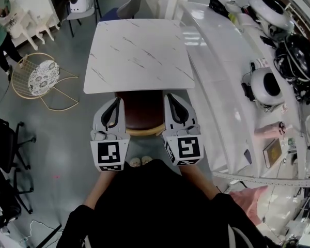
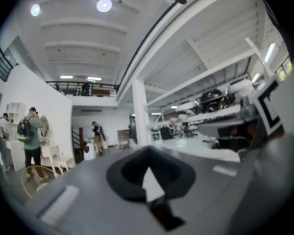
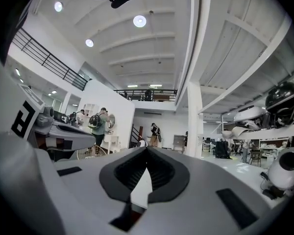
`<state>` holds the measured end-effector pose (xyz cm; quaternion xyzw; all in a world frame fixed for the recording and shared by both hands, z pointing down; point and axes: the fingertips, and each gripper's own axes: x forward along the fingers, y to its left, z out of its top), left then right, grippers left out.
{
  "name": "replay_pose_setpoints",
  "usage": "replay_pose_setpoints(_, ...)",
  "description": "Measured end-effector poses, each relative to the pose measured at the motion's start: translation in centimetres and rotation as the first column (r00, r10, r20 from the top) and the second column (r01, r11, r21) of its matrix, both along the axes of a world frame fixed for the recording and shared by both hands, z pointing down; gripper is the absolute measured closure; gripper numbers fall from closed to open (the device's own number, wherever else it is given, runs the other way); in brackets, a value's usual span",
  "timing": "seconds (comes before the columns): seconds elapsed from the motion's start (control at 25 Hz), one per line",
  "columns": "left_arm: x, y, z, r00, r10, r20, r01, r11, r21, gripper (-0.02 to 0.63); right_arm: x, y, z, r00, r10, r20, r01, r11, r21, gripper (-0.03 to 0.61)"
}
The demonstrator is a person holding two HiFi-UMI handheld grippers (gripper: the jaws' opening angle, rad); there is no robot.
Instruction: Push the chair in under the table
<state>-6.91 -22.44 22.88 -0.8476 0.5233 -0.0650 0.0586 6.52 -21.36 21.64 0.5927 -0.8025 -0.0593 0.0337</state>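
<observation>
While the person held both claws side by side close to the body, the chair (image 1: 142, 112) stood between and below them. Its dark brown seat showed in the gap between the left claw (image 1: 114, 100) and the right claw (image 1: 172, 97). The far part of the chair was hidden under the near edge of the marble bench (image 1: 137, 53), and its curved tan rim was outside, on the person's side. Seen from the head view, both claws pointed toward the bench, with their tips at its near edge. Whether they touched the chair could not be told from above. The left gripper view showed the left claw (image 2: 148, 150) clenched, its jaws together with nothing between them. The right claw (image 3: 147, 150) was clenched and empty in the same way. The person's shoes (image 1: 140, 161) stood on the floor just behind the chair. A gold wire chair (image 1: 40, 79) stood well apart, to the left of the bench.
</observation>
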Motion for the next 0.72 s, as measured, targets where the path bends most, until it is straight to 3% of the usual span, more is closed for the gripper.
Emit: replay_pose_setpoints(0.72,0.5,-0.3,1.0,1.0,0.006,0.009,-0.005,1.0,-0.013,0.606,0.1,-0.3,1.3,1.0,-0.025,0.006,0.025,1.0,-0.015,0.558)
